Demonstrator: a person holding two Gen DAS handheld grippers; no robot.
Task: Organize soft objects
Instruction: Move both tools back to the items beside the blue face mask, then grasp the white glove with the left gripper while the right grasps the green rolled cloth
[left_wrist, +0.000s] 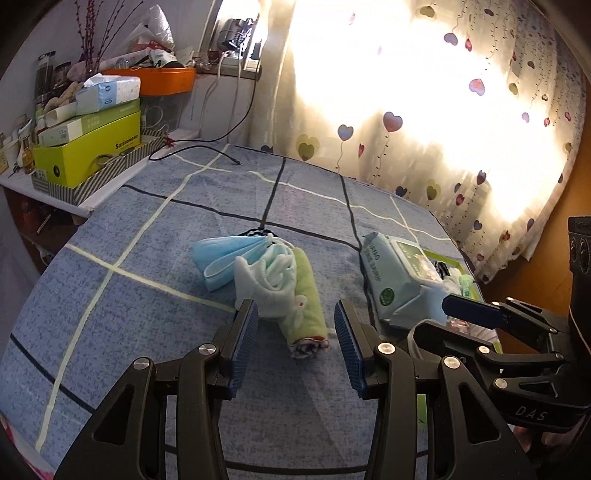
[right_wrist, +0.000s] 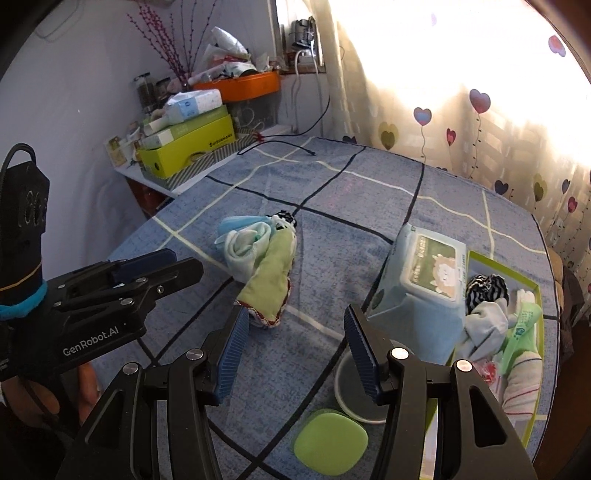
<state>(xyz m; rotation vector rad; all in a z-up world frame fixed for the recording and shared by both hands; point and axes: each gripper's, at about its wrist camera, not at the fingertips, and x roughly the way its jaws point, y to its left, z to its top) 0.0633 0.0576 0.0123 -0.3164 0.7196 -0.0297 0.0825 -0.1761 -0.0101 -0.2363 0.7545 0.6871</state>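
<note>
On the blue checked bedspread (left_wrist: 147, 229) lies a small heap of soft things: blue face masks (left_wrist: 218, 258), a pale blue-white sock (left_wrist: 266, 284) and a rolled green cloth (left_wrist: 308, 310). My left gripper (left_wrist: 295, 339) hovers open just short of the green cloth's near end, holding nothing. A pack of wet wipes (right_wrist: 424, 280) leans on the rim of a green tray (right_wrist: 532, 284) that holds socks and cloths. My right gripper (right_wrist: 295, 350) is open and empty, between the green cloth (right_wrist: 269, 284) and the wipes. Each gripper shows at the edge of the other's view.
A shelf at the far left carries green boxes (left_wrist: 92, 147), tissues and an orange basket (left_wrist: 162, 79). A black cable (left_wrist: 207, 146) trails onto the bed. A green pad (right_wrist: 330, 443) and a round white object (right_wrist: 354, 387) lie near the right gripper. Heart-patterned curtains (left_wrist: 461, 129) hang behind.
</note>
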